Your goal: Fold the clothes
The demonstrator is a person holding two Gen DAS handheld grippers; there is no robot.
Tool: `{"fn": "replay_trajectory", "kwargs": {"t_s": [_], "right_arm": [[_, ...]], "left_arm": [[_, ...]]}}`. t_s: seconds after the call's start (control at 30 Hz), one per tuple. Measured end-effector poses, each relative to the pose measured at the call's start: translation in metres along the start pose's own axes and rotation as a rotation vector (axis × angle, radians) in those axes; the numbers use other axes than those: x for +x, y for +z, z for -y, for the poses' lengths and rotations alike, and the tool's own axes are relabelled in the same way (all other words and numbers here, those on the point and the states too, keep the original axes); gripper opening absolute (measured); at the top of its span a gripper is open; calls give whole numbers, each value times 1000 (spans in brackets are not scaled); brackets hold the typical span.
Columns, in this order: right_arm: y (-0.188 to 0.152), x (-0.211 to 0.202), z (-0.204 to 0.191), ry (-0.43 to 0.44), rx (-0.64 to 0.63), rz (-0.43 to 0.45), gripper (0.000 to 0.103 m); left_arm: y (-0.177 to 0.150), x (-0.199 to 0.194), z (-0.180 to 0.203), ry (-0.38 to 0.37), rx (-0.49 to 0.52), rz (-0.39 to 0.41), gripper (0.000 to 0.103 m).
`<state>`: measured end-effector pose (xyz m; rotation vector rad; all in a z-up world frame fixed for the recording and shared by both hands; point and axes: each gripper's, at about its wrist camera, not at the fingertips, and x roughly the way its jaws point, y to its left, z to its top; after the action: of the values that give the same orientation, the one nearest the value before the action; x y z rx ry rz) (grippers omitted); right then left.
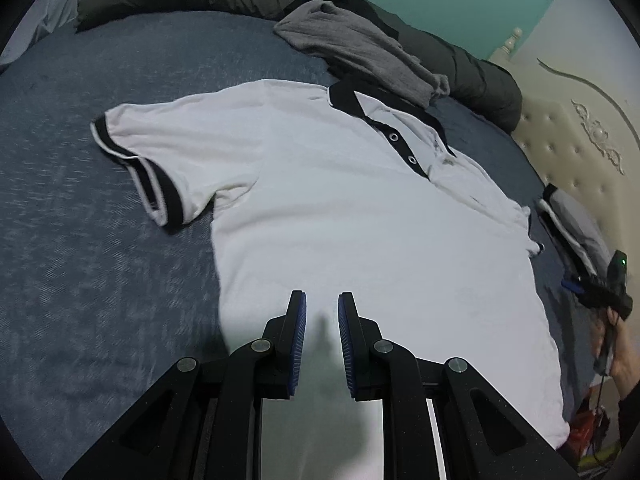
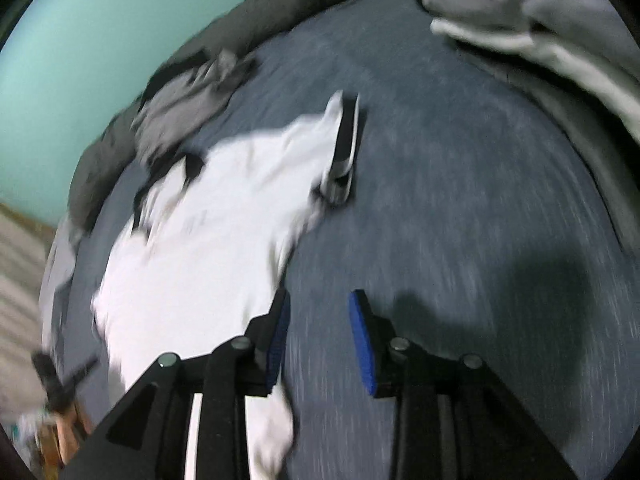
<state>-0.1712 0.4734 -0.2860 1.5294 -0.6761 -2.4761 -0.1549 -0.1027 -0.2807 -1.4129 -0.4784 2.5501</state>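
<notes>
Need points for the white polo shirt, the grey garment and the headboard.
white polo shirt (image 1: 340, 216): left wrist view, middle of chest.
grey garment (image 1: 352, 44): left wrist view, middle of the crumpled cloth beyond the collar.
headboard (image 1: 576, 136): left wrist view, tufted cream panel.

Left wrist: steeply down, close over white black-trimmed polo shirt (image 1: 360, 220) | Right wrist: beside its hem, over blue-grey bedspread (image 2: 460, 200) | Shared: both.

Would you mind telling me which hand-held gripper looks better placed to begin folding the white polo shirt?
Probably the left hand-held gripper: it hangs over the white polo shirt. The right hand-held gripper, open, is mostly over bare bedsheet.
</notes>
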Motion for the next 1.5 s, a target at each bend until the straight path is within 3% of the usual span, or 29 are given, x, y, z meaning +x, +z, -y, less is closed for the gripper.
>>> {"fn": "replay_trajectory", "kwargs": {"t_s": [0.3, 0.5, 0.53, 0.63, 0.87, 1.13, 1.17, 1.23, 1.27, 1.3, 1.37, 1.5], "right_arm": [[-98, -51, -7, 27, -109, -107, 35], [-144, -64, -7, 55, -123, -159, 35], [-151, -67, -7, 62, -126, -164, 35], [-166, -70, -11, 70, -149, -189, 35], [-195, -71, -15, 50, -205, -243, 42], [-212, -64, -12, 68, -198, -234, 42], [-214, -63, -13, 72, -210, -235, 41], [-217, -61, -18, 73, -245, -234, 26], [-218, -59, -20, 68, -263, -233, 12], [-219, -58, -22, 68, -272, -233, 7], [-220, -57, -23, 72, -278, -232, 4], [-214, -69, -23, 79, -276, -195, 3]], "left_arm": [[-71, -61, -12, -31, -9, -170, 27], [-128, -92, -22, -28, -25, -260, 28], [-135, -95, -22, -27, -24, -274, 32], [-156, -100, -24, -28, -31, -308, 48], [-182, -99, -24, -37, -38, -349, 48], [-195, -95, -23, -30, -42, -351, 48], [-196, -94, -23, -29, -41, -349, 48], [-198, -93, -22, -28, -36, -348, 48], [-199, -92, -21, -28, -32, -348, 47], [-200, -91, -20, -27, -29, -348, 45], [-201, -90, -20, -20, -18, -350, 29], [-198, -99, -21, -35, -10, -334, 9]]}}
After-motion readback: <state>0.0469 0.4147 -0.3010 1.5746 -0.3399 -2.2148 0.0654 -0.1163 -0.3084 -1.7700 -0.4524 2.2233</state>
